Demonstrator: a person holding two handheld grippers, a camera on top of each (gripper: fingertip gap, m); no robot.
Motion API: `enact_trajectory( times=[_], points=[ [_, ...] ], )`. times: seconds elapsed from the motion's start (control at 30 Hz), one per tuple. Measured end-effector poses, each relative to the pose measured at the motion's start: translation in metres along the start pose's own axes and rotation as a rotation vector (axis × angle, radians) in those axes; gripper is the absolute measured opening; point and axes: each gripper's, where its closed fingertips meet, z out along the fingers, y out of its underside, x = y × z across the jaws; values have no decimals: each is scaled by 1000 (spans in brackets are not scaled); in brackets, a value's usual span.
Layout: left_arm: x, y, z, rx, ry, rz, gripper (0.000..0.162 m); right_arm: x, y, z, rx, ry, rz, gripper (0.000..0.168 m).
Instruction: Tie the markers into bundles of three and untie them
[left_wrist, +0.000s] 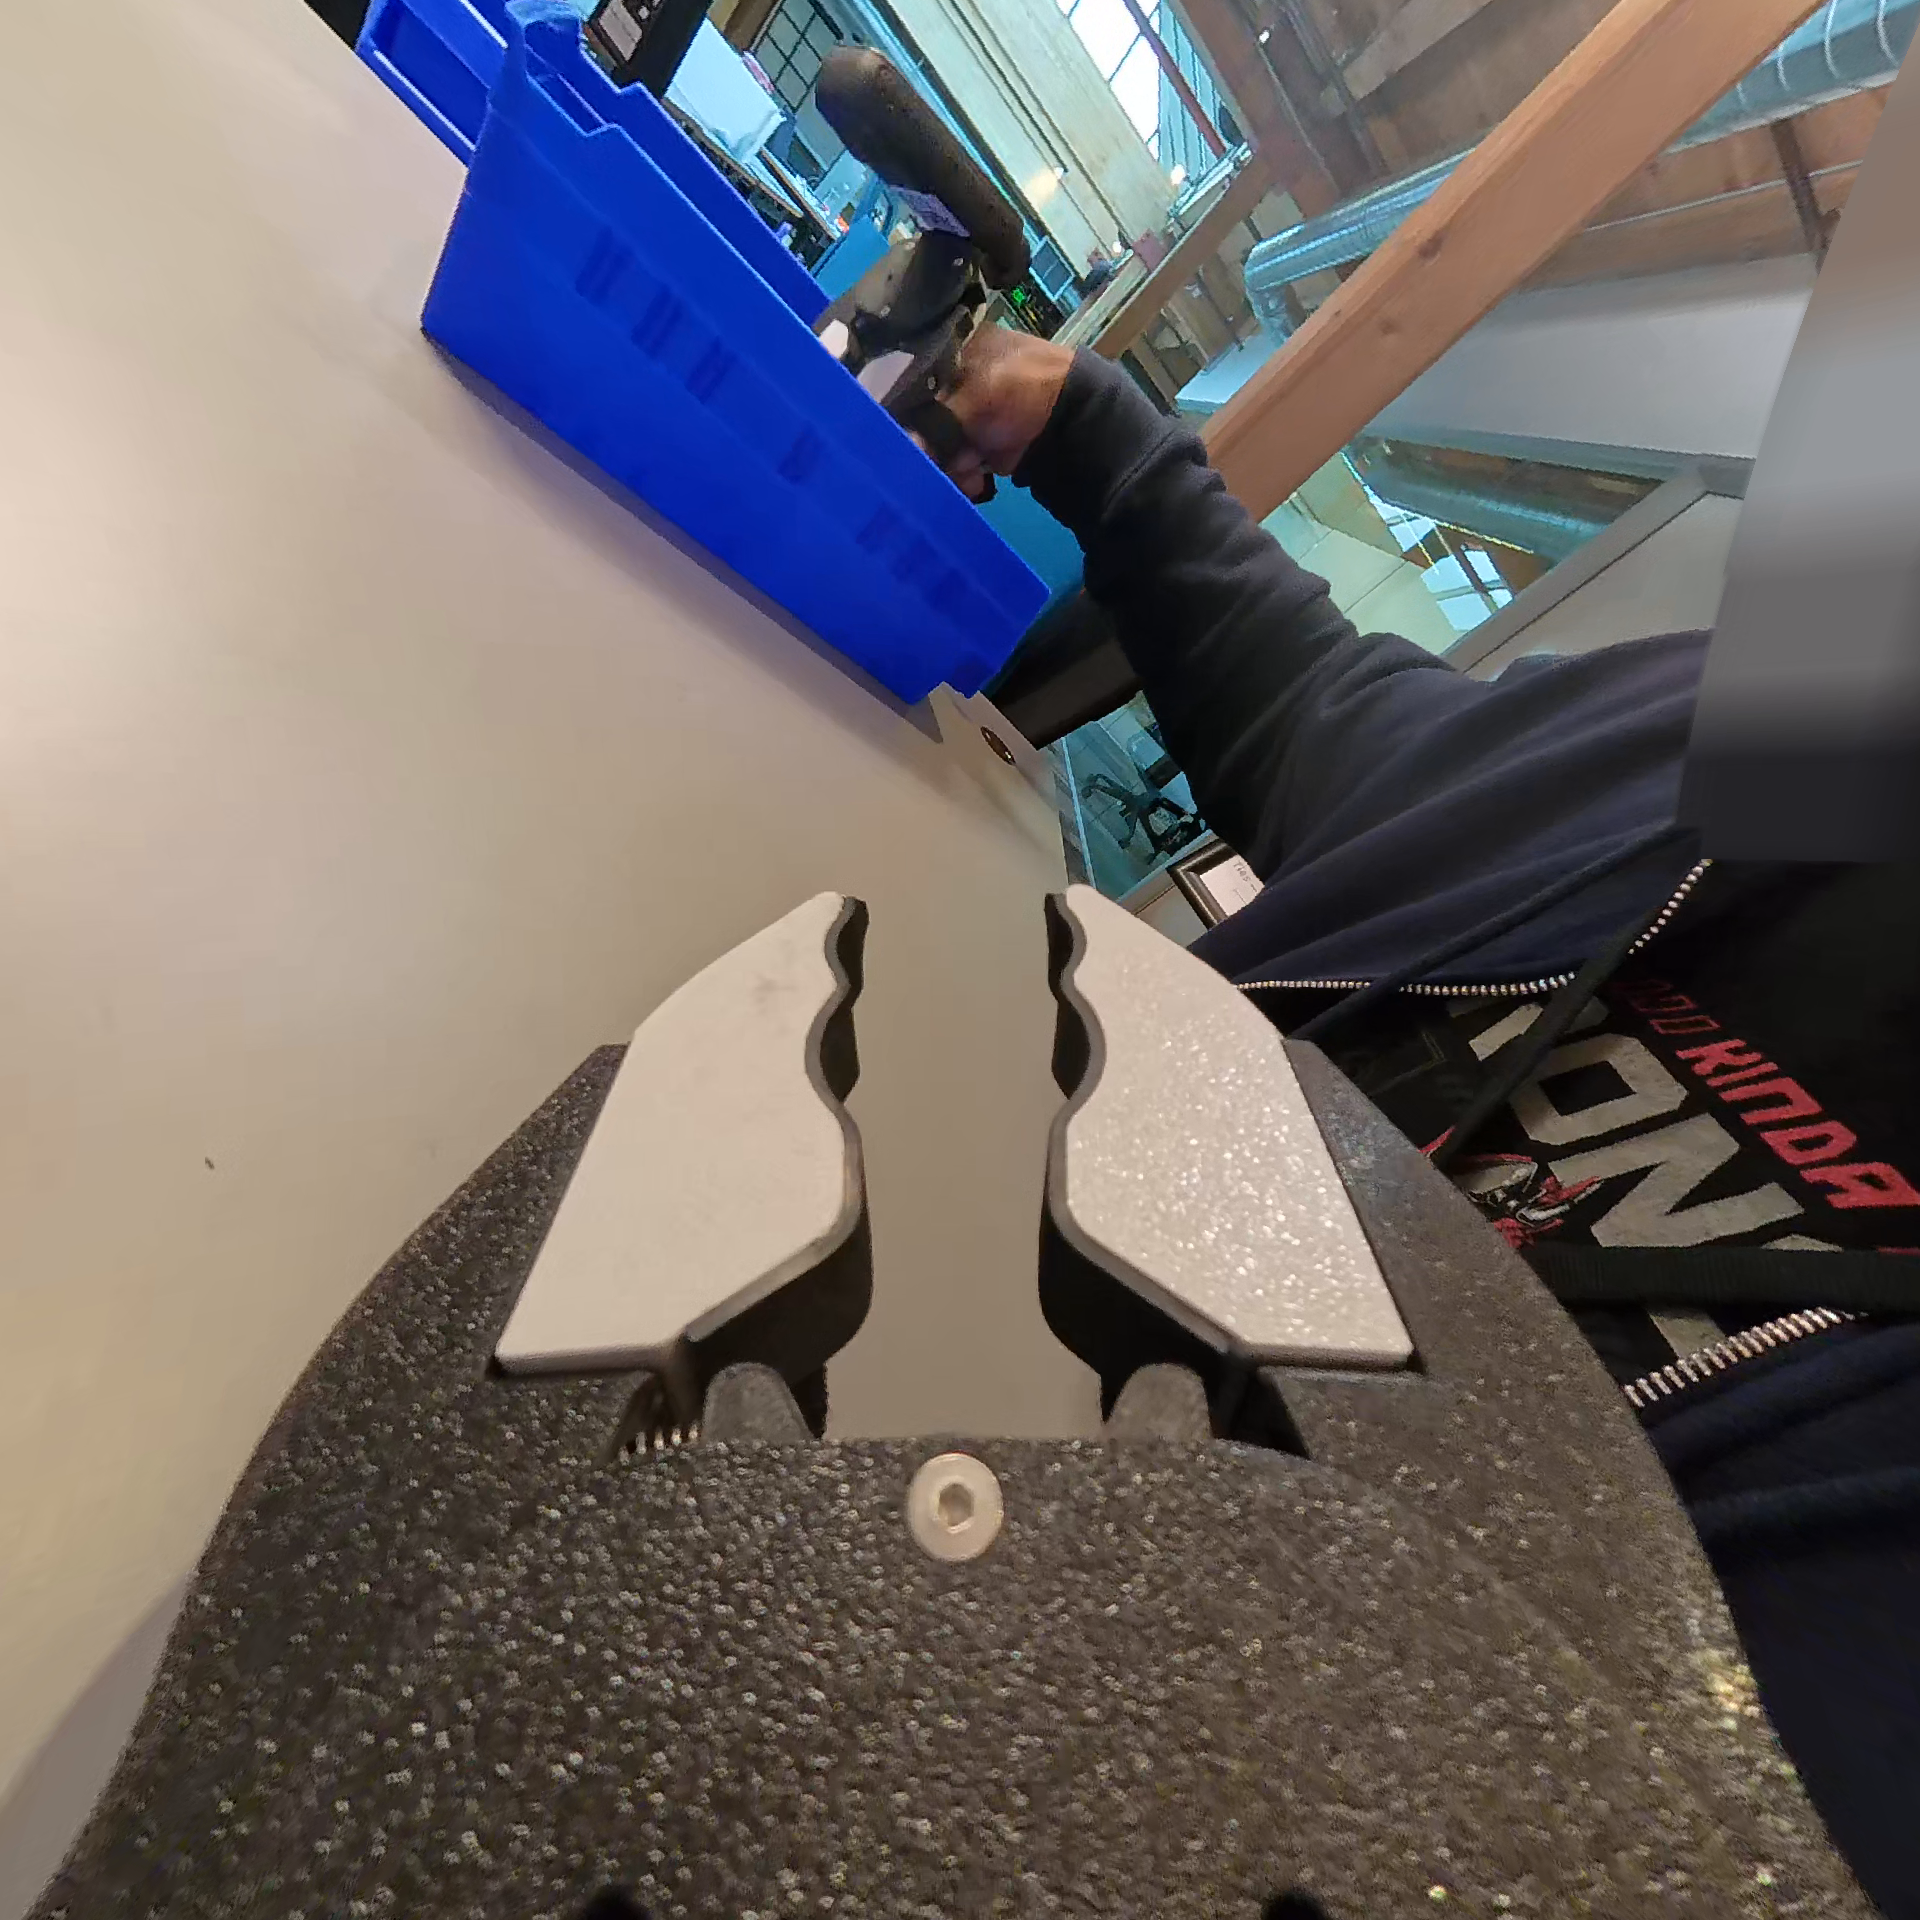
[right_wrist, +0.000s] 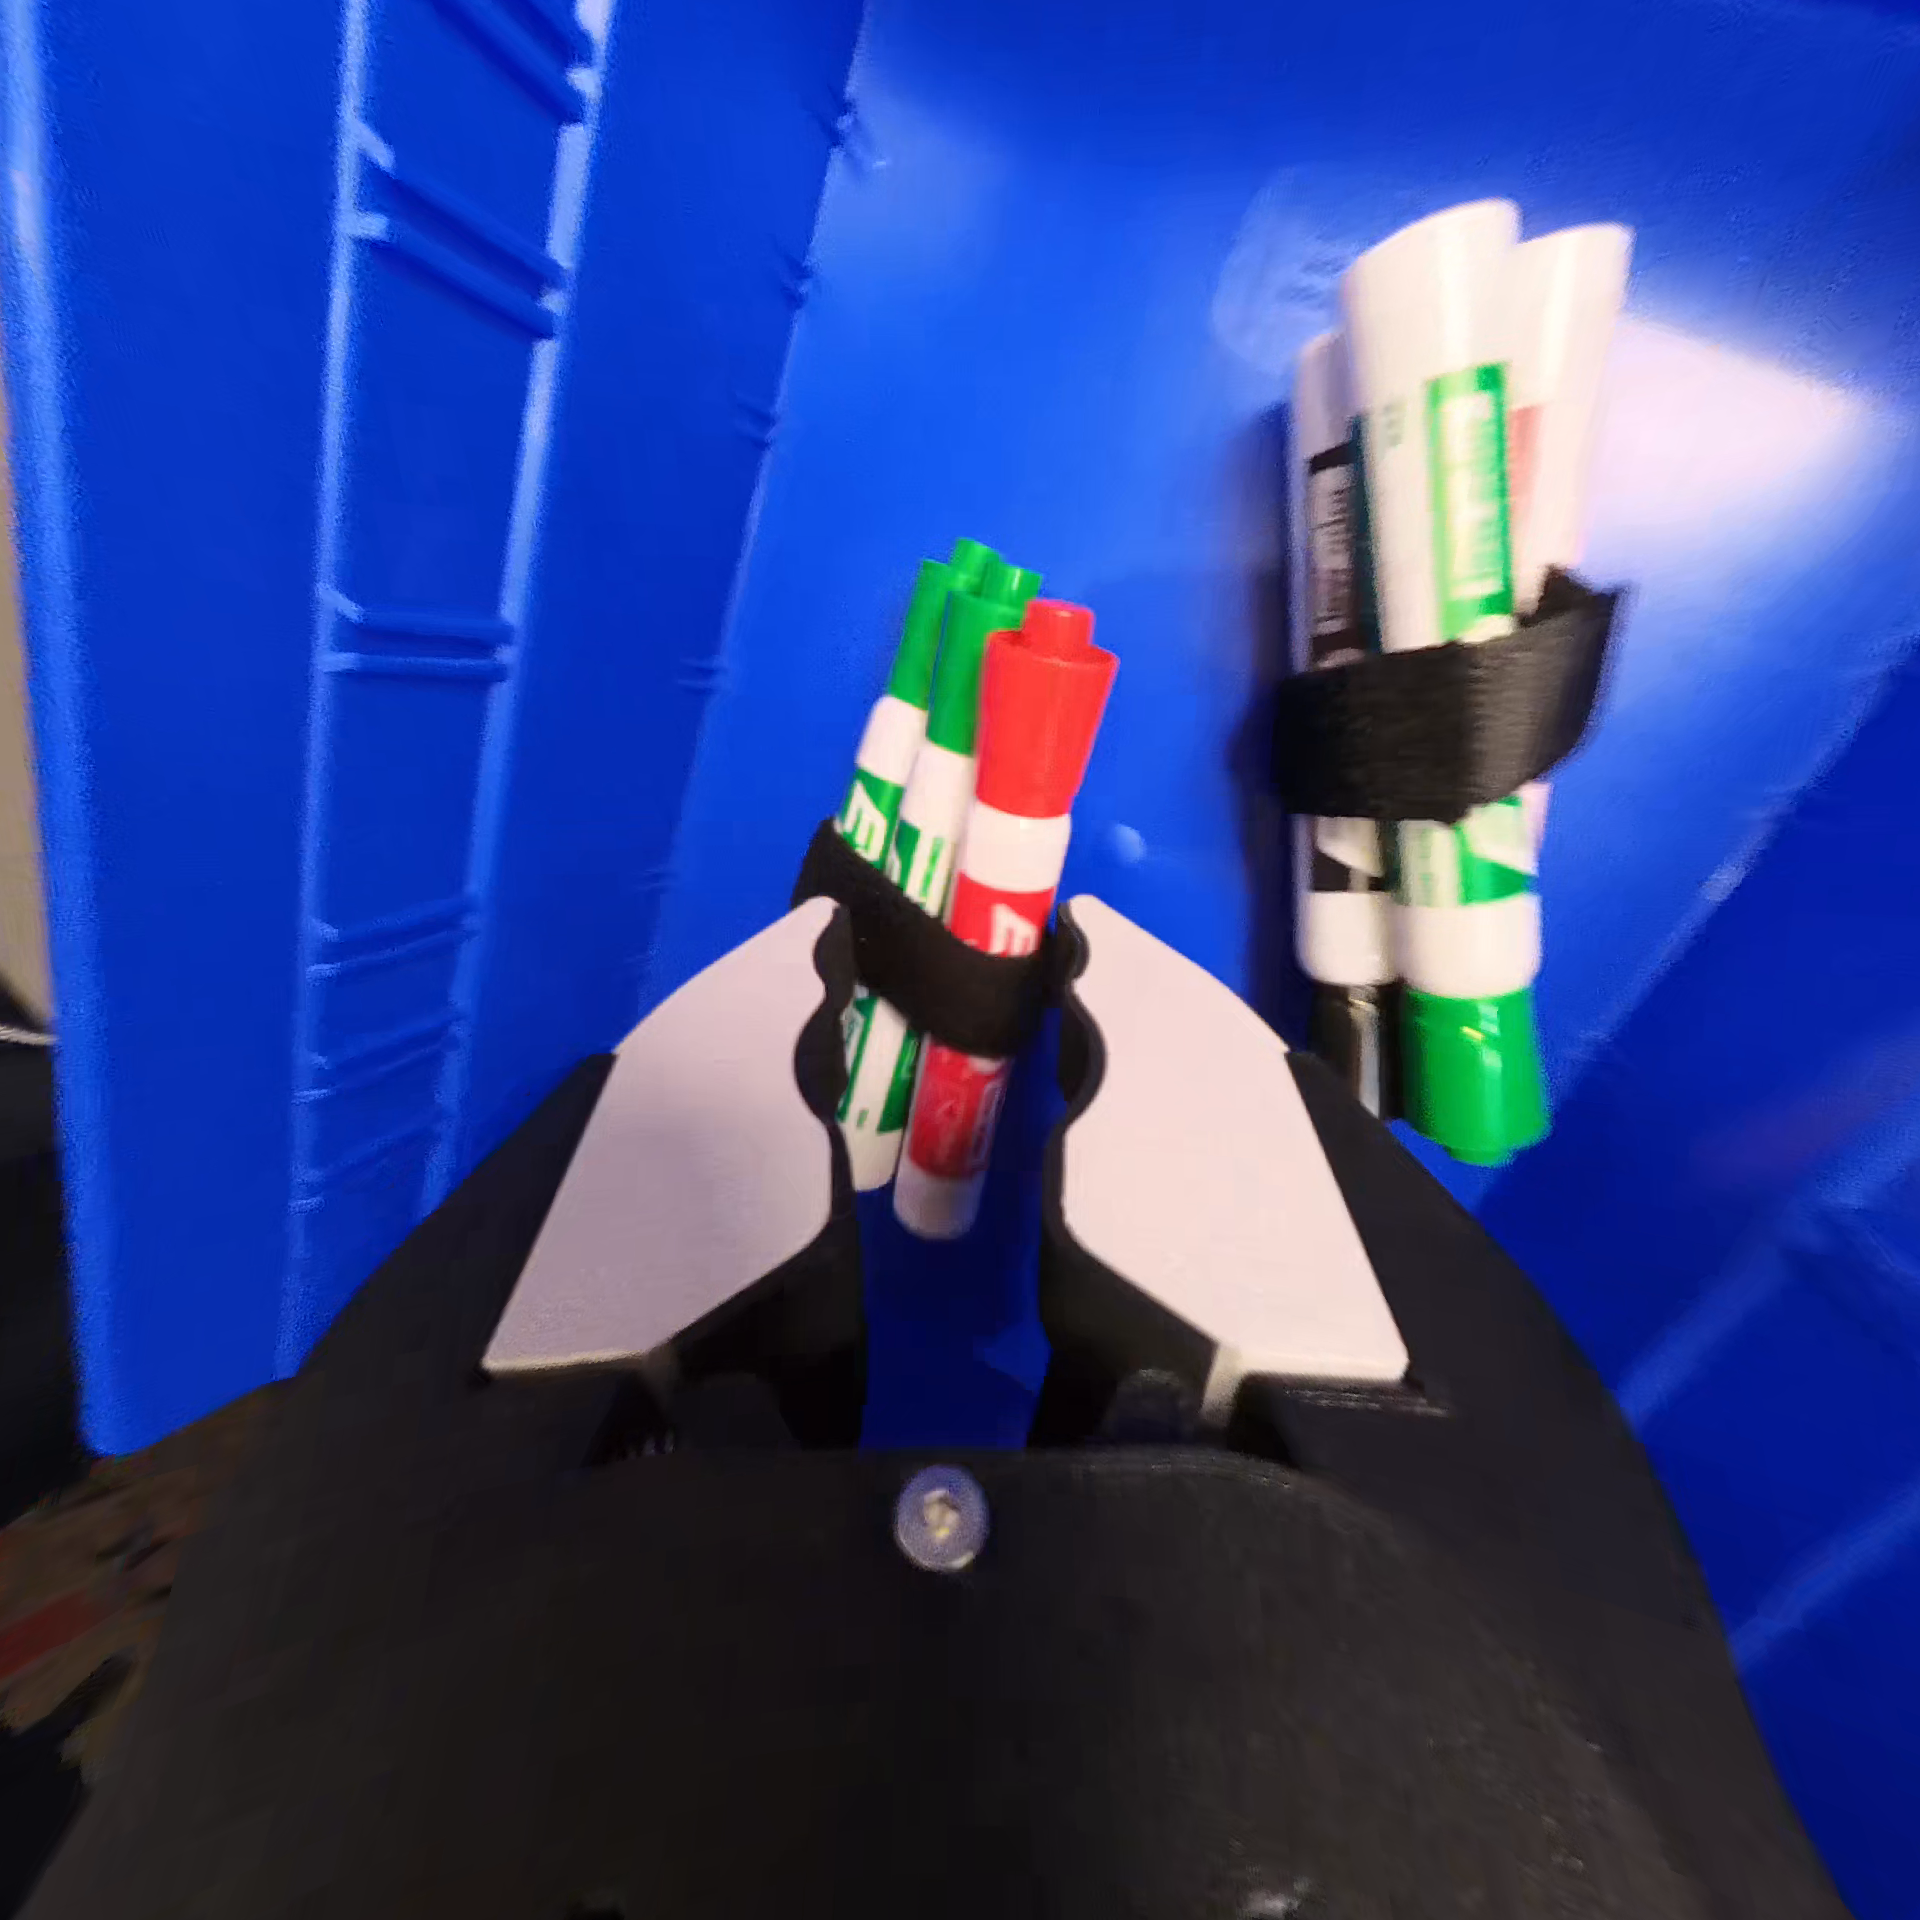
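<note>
inside the deep blue plastic bin (right_wrist: 1039, 312), the right gripper (right_wrist: 951, 935) is pinching a bundle of three dry-erase markers, two green-capped and one red-capped (right_wrist: 977, 831), with its jaws closing on either side of the black hook-and-loop strap (right_wrist: 935, 966) that is binding them. the bundle is standing roughly upright between the jaws, caps pointing away from the camera, and is hanging clear of the bin's wall. just beside it, farther into the bin, a second strapped bundle of white-barrelled markers with a green cap and a black one showing (right_wrist: 1444, 665) is lying against the bin's inner surface, caps turned the opposite way.

outside the bin, the left gripper (left_wrist: 956, 914) is hovering over the pale grey bench (left_wrist: 260, 727) with its jaws spread and nothing between them. a person in a dark zip-up sweatshirt (left_wrist: 1351, 748) is reaching the other tool over the bin's rim.

the markers look light and rigid, with smooth plastic barrels that are likely to slide against one another and against the jaws if squeezed on bare plastic. the fabric strap is probably offering the surest hold: it is soft, grippy and sitting near the bundle's middle, so the load is balancing there. the strap's free end is not clearly showing, and finding it is likely to matter for untying. blur is softening much of the right wrist view.
</note>
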Motion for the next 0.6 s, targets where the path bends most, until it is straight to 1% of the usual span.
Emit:
enact_trajectory(
  times=[0.03,0.1,0.17,0.23,0.3,0.4,0.47,0.53,0.6],
  points=[
    [0,0,1,-3,2,8,34,7,0,-4,-1,60,-19,38],
    [0,-2,3,-9,7,22,34,13,0,-12,4,136,-49,48],
    [1,-5,3,-5,9,36,35,17,-1,-25,22,198,-65,54],
    [2,-10,0,9,4,66,36,14,-5,-45,62,258,-86,55],
    [4,-16,-6,24,-21,118,39,1,-11,-69,127,300,-111,55],
    [3,-25,-23,49,-100,217,45,-35,-26,-101,234,340,-170,53],
    [3,-32,-37,68,-152,274,50,-68,-39,-113,303,350,-219,53],
    [2,-37,-52,73,-216,325,55,-106,-55,-114,374,333,-254,50],
    [1,-42,-68,75,-291,371,60,-149,-71,-102,424,284,-303,49]
  ],
)
